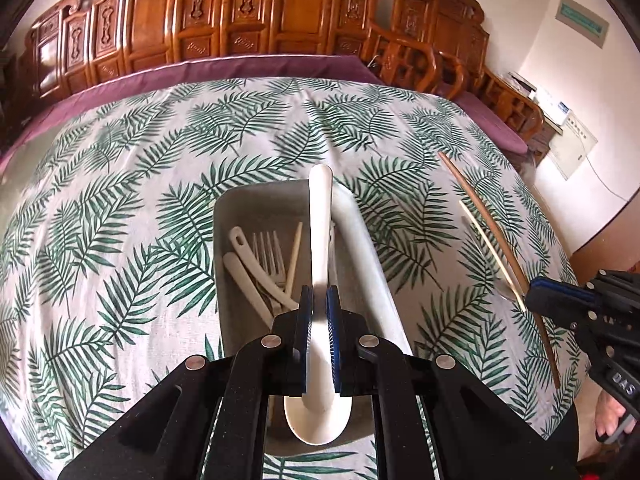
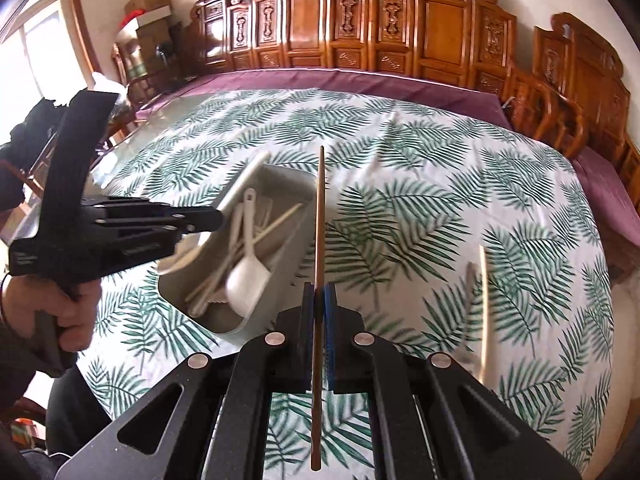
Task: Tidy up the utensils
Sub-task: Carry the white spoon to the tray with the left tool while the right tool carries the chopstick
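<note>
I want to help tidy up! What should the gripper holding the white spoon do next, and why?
Probably lower the white spoon a little and let go. The left hand-held gripper is shut on its handle right above the grey bin, where the forks and other white utensils already lie, so it looks lined up to drop in.

White spoon point(image 1: 320, 216), grey bin point(image 1: 256, 204), brown chopstick point(image 2: 319, 216), green-leaf-patterned white tablecloth point(image 1: 120, 200).

Leaf-print tablecloth point(image 1: 120, 200) over the table, bearing a grey bin point(image 1: 224, 248) and a pale chopstick point(image 2: 482, 304).
</note>
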`<state>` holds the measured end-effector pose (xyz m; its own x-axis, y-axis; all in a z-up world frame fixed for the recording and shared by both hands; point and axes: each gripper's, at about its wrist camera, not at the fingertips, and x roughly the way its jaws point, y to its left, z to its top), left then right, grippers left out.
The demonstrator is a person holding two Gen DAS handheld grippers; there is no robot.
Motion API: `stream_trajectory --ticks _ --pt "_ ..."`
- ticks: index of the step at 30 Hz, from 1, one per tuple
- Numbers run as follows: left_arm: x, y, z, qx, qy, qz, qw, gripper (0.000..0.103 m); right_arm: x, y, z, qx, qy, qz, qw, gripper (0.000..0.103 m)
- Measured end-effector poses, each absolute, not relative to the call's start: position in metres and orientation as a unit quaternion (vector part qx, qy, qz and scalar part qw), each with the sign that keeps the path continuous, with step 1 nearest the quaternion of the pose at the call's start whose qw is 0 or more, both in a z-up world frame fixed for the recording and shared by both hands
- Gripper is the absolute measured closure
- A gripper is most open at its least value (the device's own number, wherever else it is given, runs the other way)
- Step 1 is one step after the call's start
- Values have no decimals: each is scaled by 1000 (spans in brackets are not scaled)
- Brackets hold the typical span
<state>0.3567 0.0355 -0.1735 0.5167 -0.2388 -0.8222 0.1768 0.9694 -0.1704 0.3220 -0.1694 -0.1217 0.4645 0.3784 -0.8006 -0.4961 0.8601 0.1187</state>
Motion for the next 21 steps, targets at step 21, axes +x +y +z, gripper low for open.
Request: stream_trajectory --ticks 21 --pt "342 61 -167 -52 457 -99 883 96 340 -127 -135 -76 459 285 838 97"
